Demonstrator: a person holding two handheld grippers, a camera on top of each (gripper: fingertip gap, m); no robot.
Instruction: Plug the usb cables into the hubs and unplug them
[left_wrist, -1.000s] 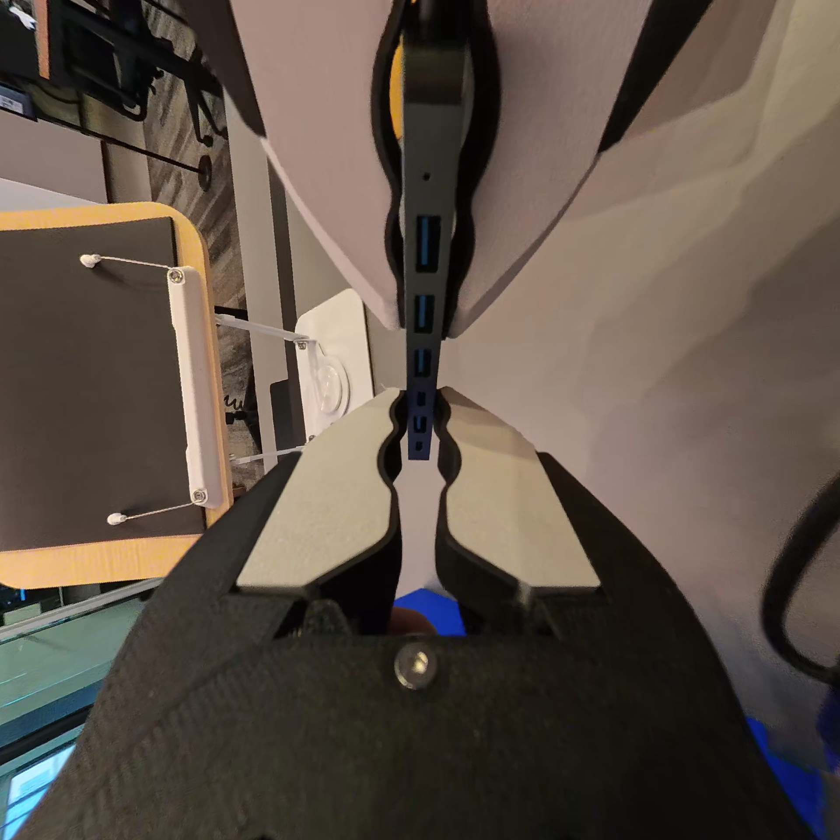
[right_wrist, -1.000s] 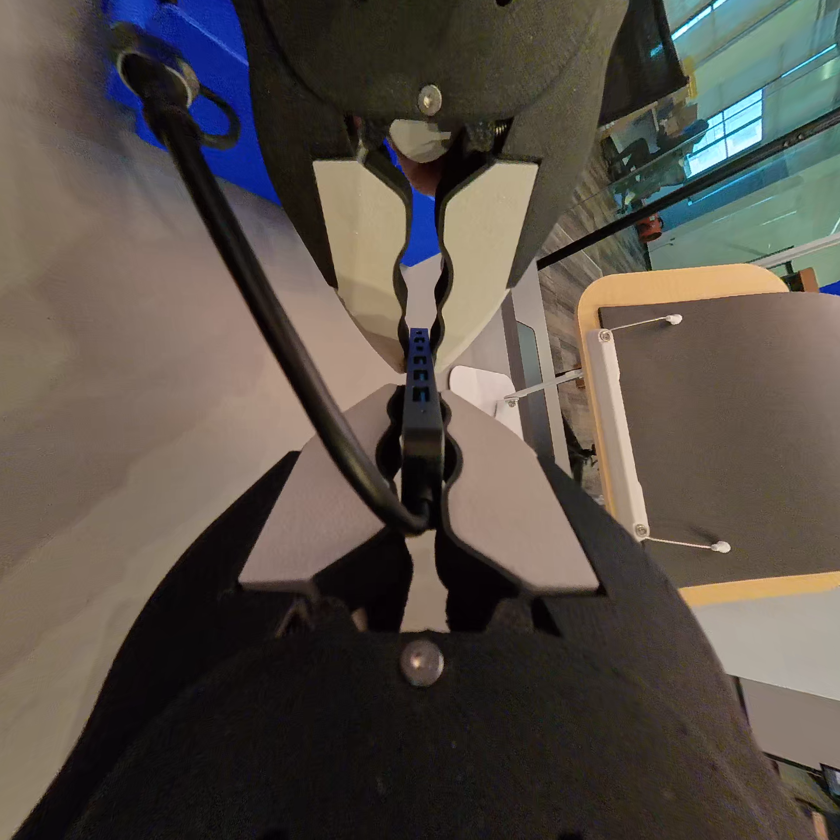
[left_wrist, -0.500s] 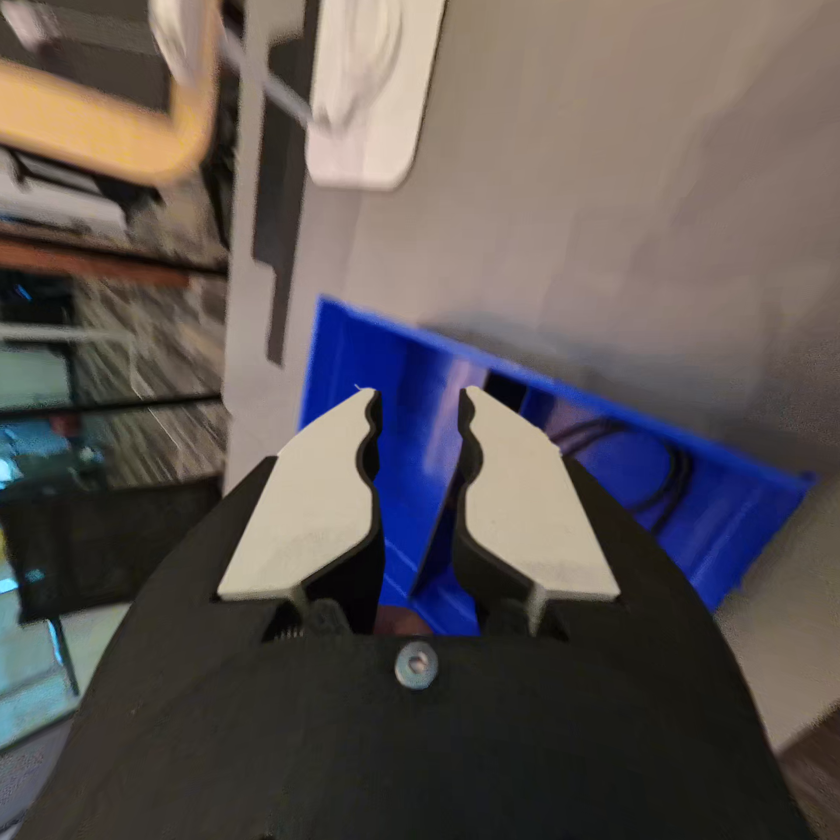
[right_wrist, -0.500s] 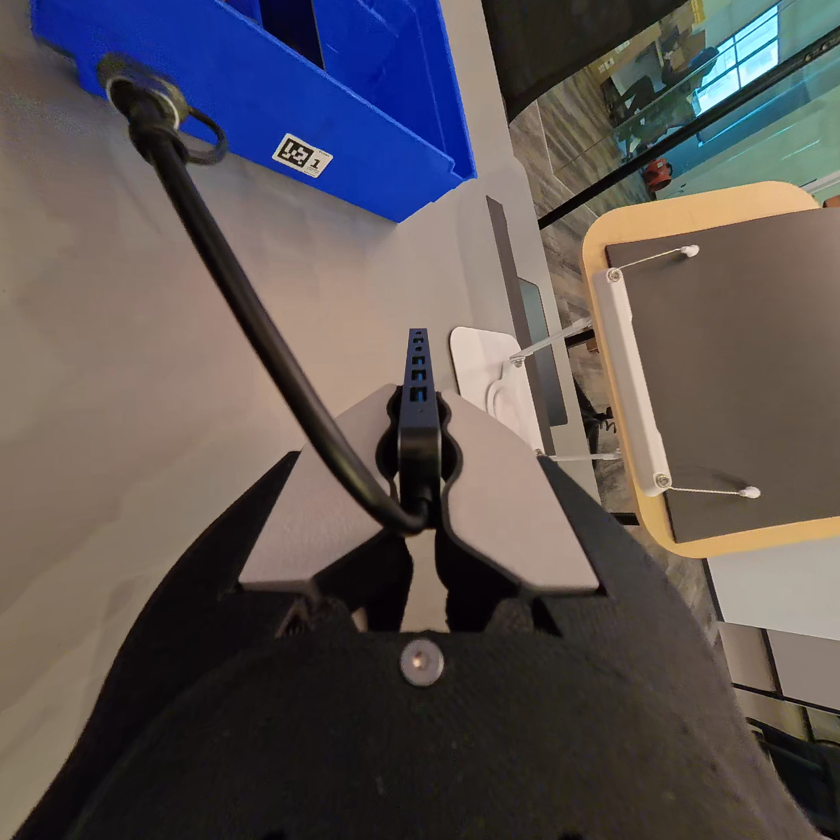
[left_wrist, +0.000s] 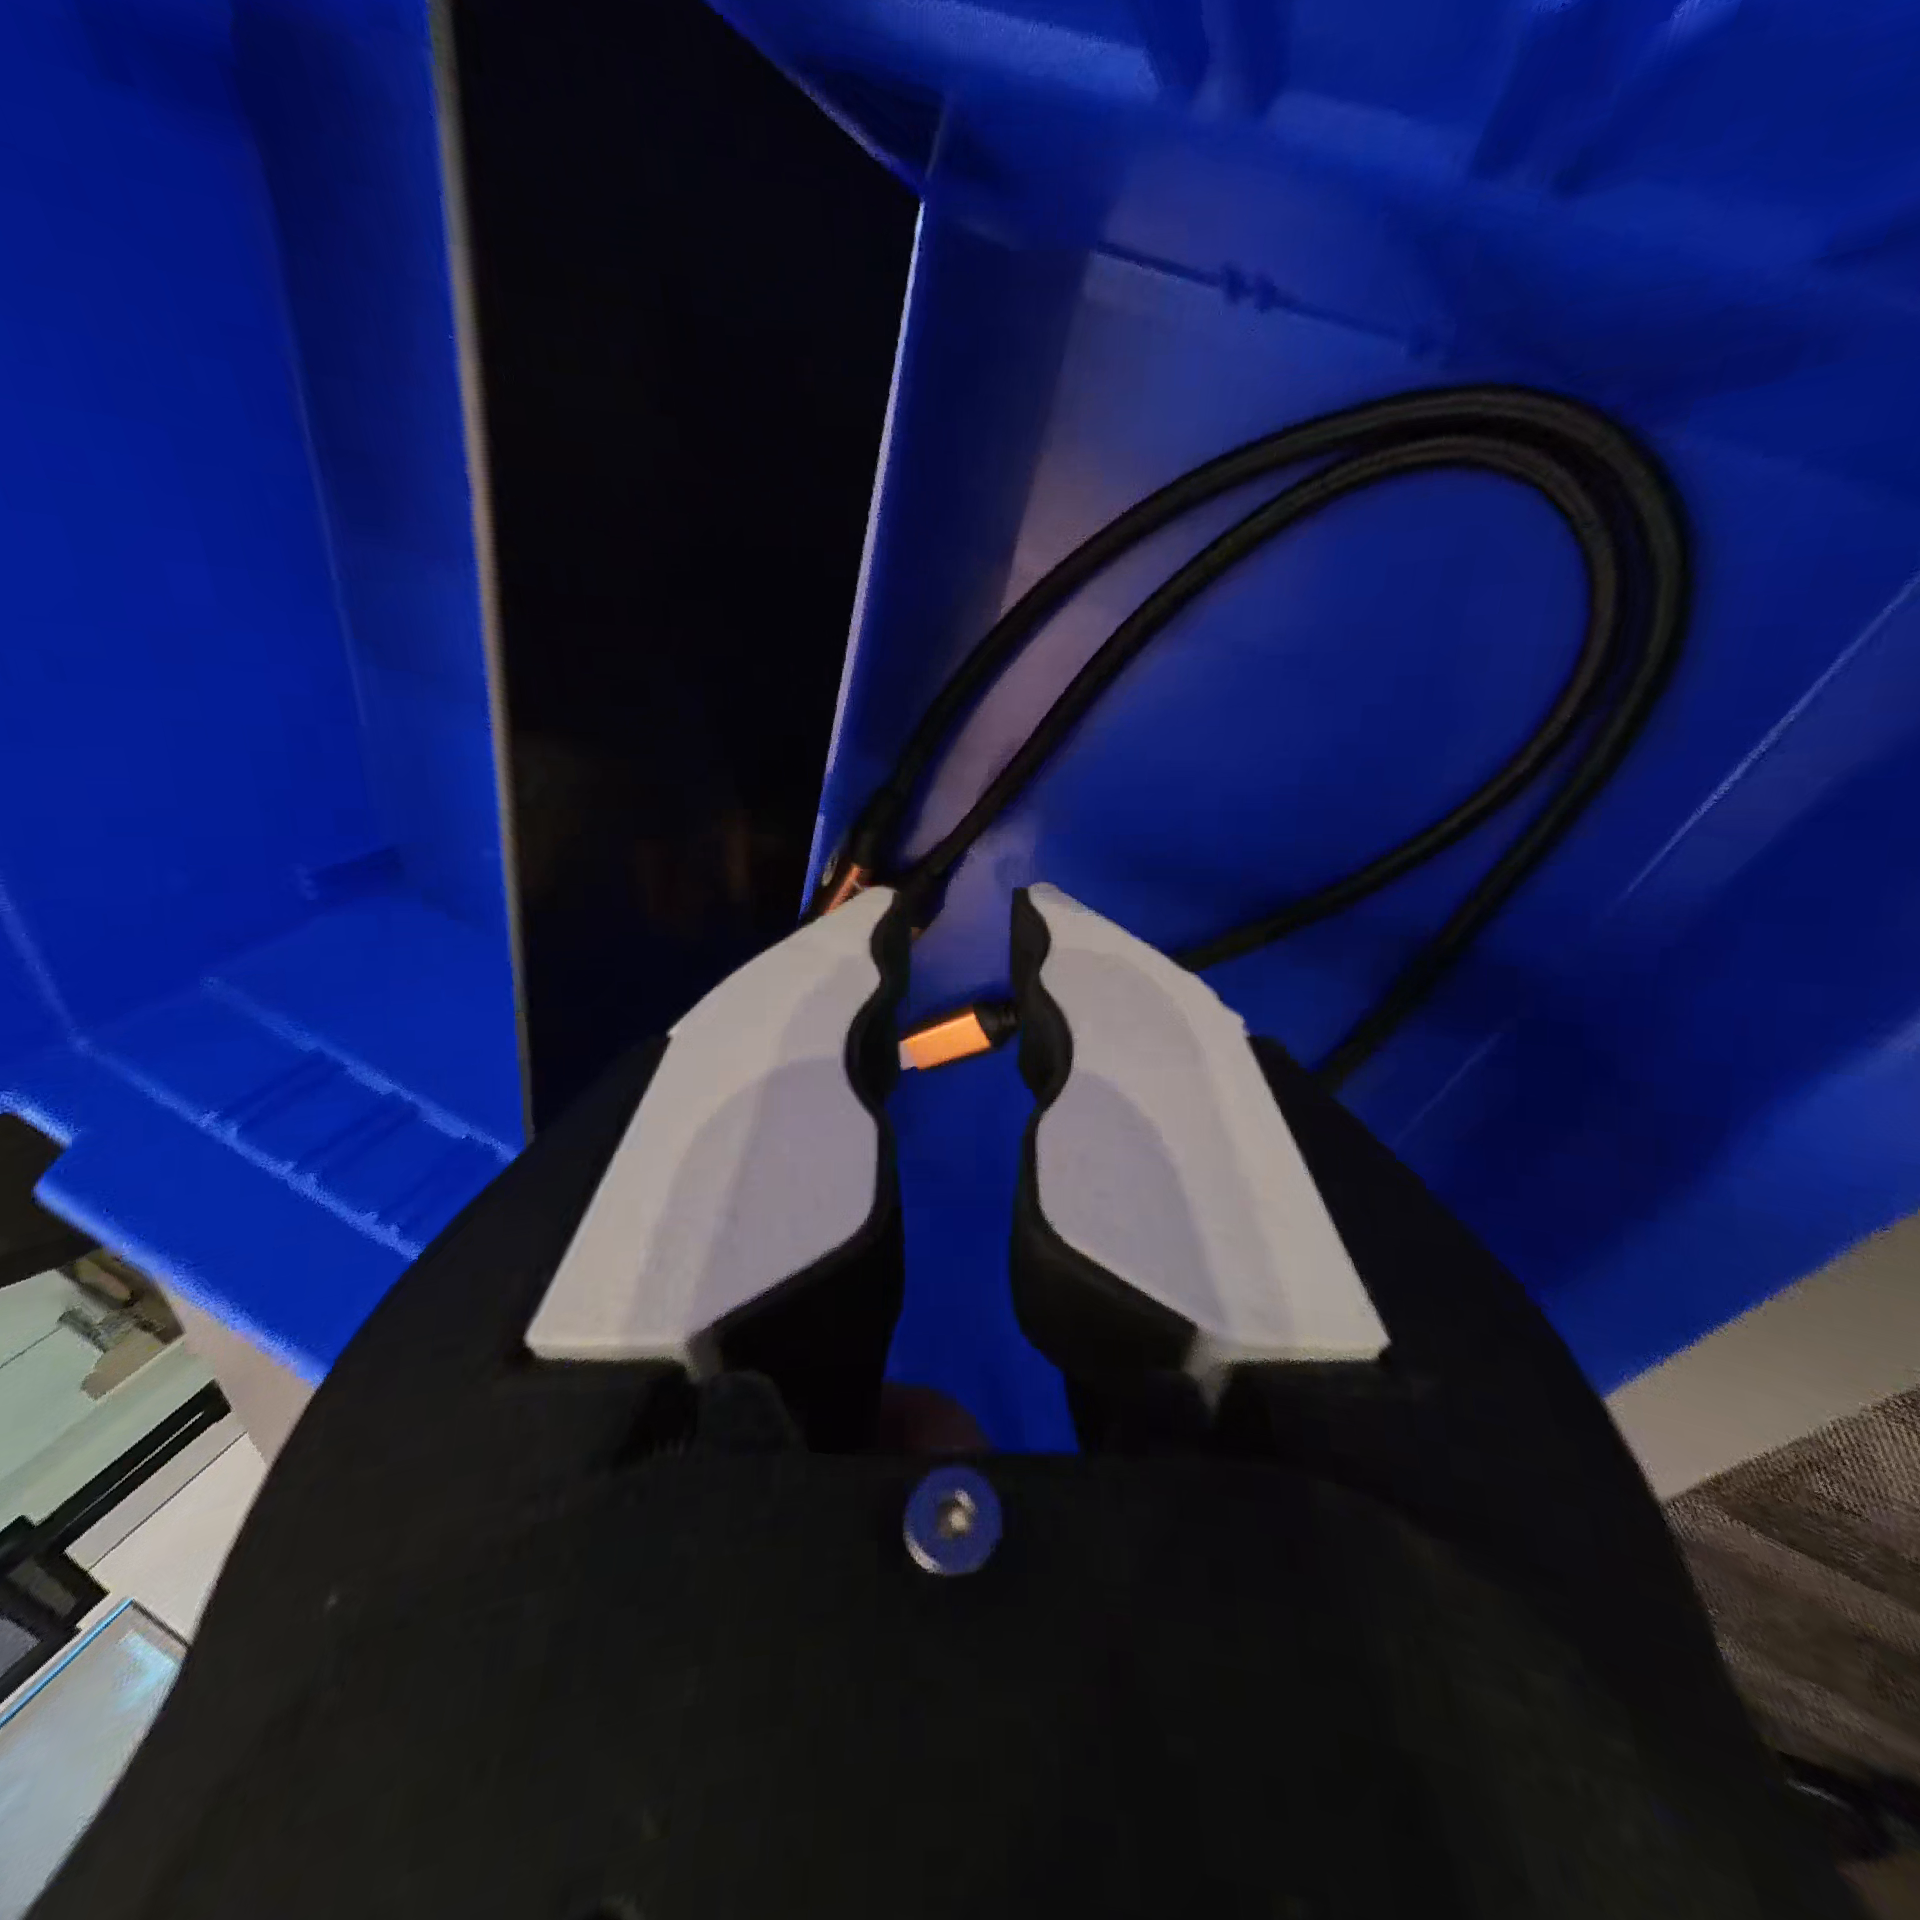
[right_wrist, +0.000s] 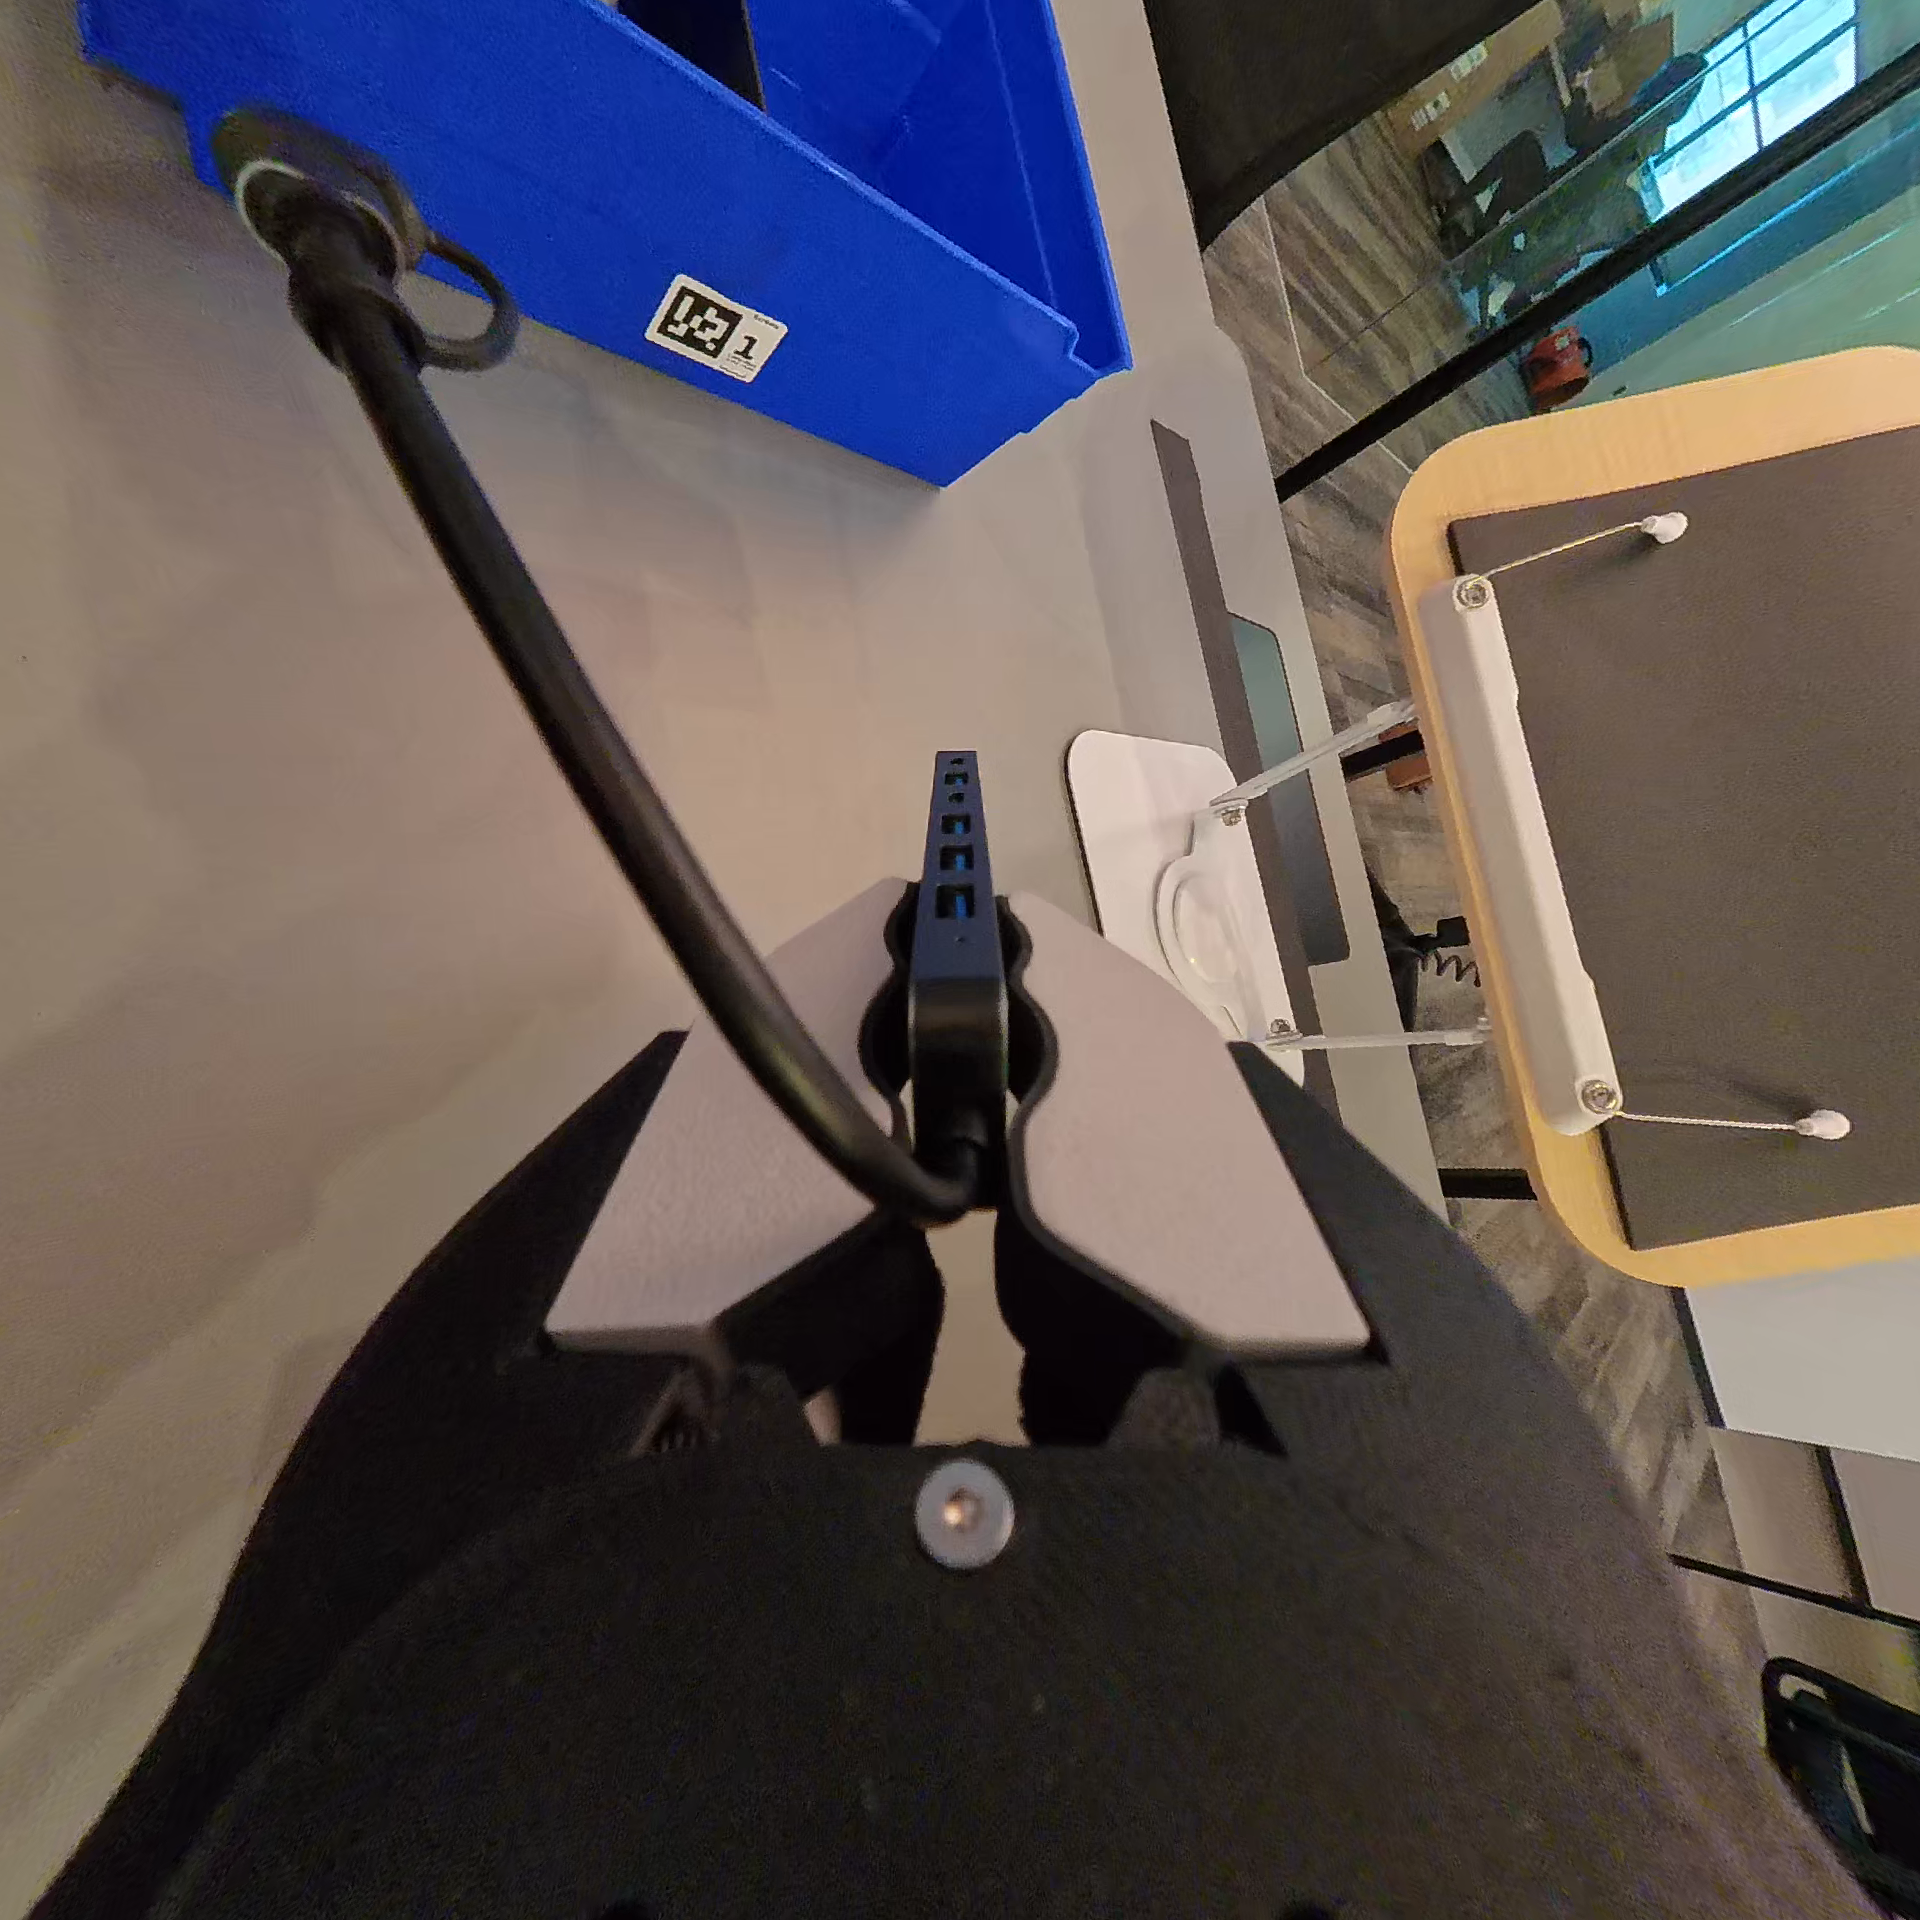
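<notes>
Left gripper (left_wrist: 954, 914): fingers parted, empty — orange cable plug (left_wrist: 948, 1041) lies between them inside the blue bin (left_wrist: 1351, 208).
Right gripper (right_wrist: 954, 904): clamped on hub (right_wrist: 956, 914) — ports project beyond the fingertips; visible only in right wrist view.

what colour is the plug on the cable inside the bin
Orange, on a black cable in the blue bin; the plug shows best in the left wrist view.

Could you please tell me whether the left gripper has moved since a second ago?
Yes. The left gripper left the hub and swung into the blue bin, now open over an orange cable plug.
</notes>
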